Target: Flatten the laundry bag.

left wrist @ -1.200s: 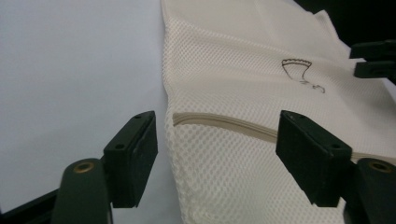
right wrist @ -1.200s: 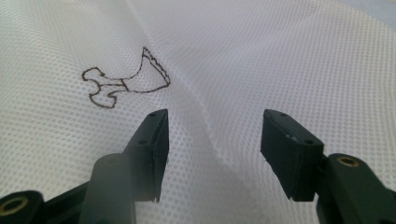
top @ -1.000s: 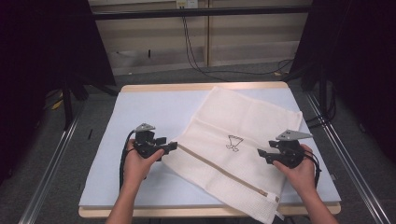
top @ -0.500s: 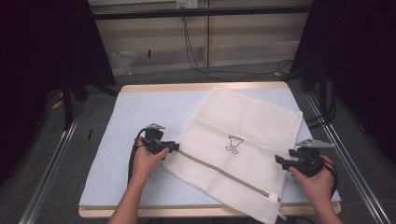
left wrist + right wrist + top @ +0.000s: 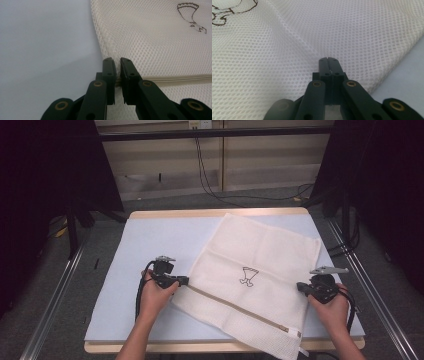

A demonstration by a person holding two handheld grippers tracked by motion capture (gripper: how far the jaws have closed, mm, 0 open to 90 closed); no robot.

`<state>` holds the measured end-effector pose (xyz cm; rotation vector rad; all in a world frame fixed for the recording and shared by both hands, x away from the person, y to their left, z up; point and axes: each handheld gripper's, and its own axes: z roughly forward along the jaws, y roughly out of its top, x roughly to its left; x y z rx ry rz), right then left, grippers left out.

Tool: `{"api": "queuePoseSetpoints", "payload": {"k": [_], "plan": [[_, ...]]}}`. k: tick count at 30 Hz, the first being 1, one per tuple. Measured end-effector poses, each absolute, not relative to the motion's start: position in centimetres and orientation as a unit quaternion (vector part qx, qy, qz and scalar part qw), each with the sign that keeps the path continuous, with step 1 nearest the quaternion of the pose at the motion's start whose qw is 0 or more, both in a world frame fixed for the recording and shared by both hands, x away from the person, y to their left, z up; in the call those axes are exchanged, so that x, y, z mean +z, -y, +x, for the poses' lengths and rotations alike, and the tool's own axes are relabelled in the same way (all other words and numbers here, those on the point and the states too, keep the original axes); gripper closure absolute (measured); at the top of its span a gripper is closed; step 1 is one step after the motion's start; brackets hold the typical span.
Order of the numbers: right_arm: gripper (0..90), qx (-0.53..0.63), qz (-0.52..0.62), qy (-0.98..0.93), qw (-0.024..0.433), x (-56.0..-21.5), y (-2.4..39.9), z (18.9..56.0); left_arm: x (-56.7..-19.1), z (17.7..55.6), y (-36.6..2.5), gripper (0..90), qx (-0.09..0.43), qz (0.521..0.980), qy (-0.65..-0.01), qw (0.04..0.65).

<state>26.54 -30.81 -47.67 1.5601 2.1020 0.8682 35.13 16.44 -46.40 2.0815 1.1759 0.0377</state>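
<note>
**Soft mesh bag, pinched at 2 edges**

The bag (image 5: 255, 280) is a cream mesh laundry sack lying flat and turned askew on the counter (image 5: 145, 245), covering its right half, with a small dark print (image 5: 247, 276) near the bag's middle and a zip (image 5: 235, 306) running along the bag's near side.

The left claw (image 5: 117, 65) sits at the bag's left corner, where the zip begins. Its jaws have just been closing and now stand nearly together, with the mesh edge and the zip tape caught between them, so it is grasping the bag there. The right claw (image 5: 328, 61) lies at the bag's right edge, opposite the left one. Its jaws have just been closing too and now meet flush, clenched; it appears to pinch a thin fold of mesh, though the cloth between the pads is hard to make out.

Judged by its look, the bag is light, limp and thin. It will sag and fold between the 2 grips, and open mesh may slip from a shallow pinch. The zip tape and hemmed edges give the firmest hold; a deeper bite there should stop slipping.
</note>
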Motion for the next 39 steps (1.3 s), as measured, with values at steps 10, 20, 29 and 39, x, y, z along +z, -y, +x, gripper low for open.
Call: {"api": "queuePoseSetpoints", "payload": {"k": [10,20,29,39], "plan": [[84.7,0.311,0.529,-0.763,0.204,-47.6,28.0,29.1,-46.5,33.6,-18.2,82.9,0.021,0.798,-0.475,0.371],[54.0,0.29,0.589,-0.724,0.212,-47.1,30.8,26.1,-46.5,33.4,-18.1,82.8,0.027,0.799,-0.472,0.372],[87.9,0.306,0.589,-0.728,0.172,-47.3,30.6,25.5,-46.6,33.6,-18.4,82.8,0.016,0.793,-0.476,0.379],[89.0,0.287,0.555,-0.753,0.207,-47.0,28.6,30.1,-46.3,32.8,-19.9,82.5,0.006,0.785,-0.491,0.377]]}}
